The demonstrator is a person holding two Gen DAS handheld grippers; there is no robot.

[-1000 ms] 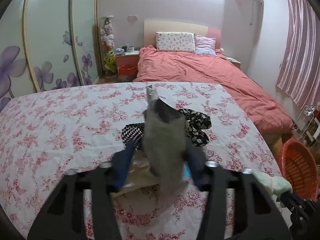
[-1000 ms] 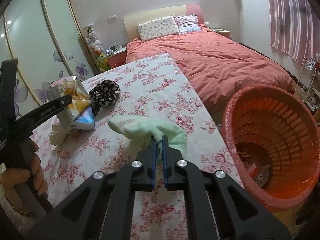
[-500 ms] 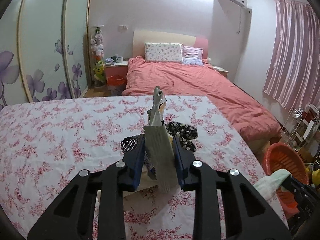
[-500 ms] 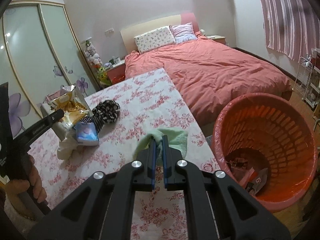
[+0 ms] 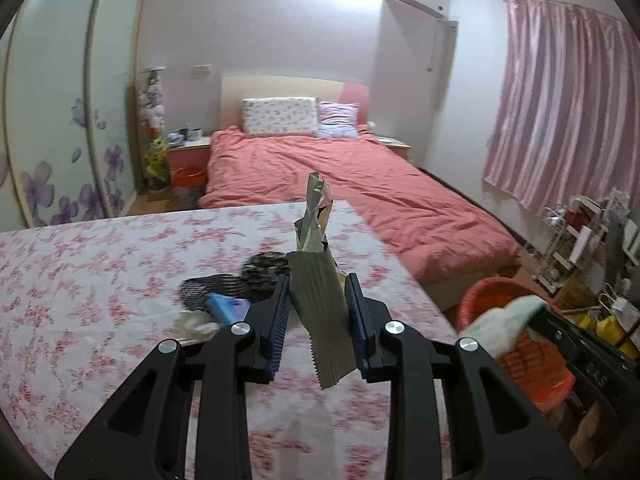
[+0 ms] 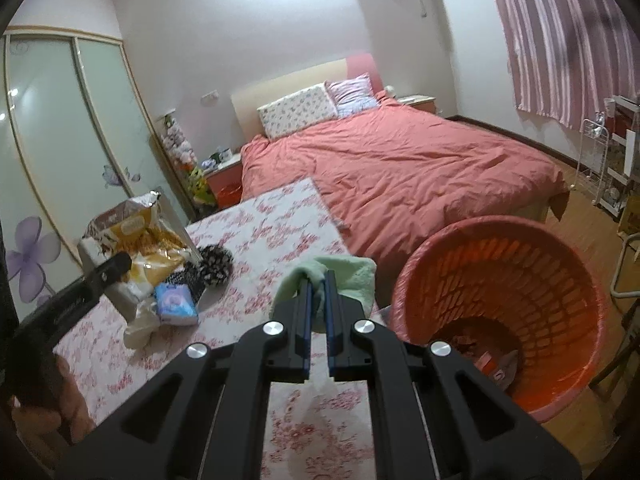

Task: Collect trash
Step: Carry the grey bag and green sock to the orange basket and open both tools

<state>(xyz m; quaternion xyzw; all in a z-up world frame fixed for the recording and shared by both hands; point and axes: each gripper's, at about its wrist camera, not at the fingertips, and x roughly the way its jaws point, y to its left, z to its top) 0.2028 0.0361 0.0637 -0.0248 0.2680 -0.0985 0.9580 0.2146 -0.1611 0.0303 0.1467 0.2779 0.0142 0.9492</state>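
Observation:
My left gripper (image 5: 318,312) is shut on a silver and yellow snack bag (image 5: 320,300) and holds it above the floral table (image 5: 100,280); the bag also shows in the right wrist view (image 6: 136,236). My right gripper (image 6: 318,300) is shut on a pale green cloth (image 6: 340,276), held near the table's right edge beside the orange basket (image 6: 500,280). The cloth (image 5: 500,320) and basket (image 5: 532,372) also show in the left wrist view. Wrappers lie in the basket's bottom (image 6: 488,360).
A blue tissue pack (image 6: 176,304), a white crumpled wrapper (image 6: 138,324) and black-and-white patterned items (image 6: 214,264) lie on the table. A red bed (image 6: 400,168) stands behind it. A wire shelf (image 6: 612,160) stands at the right.
Both grippers have risen with their loads. The snack bag is lifted clear of the table, uncovering the blue pack. The green cloth has moved closer to the basket.

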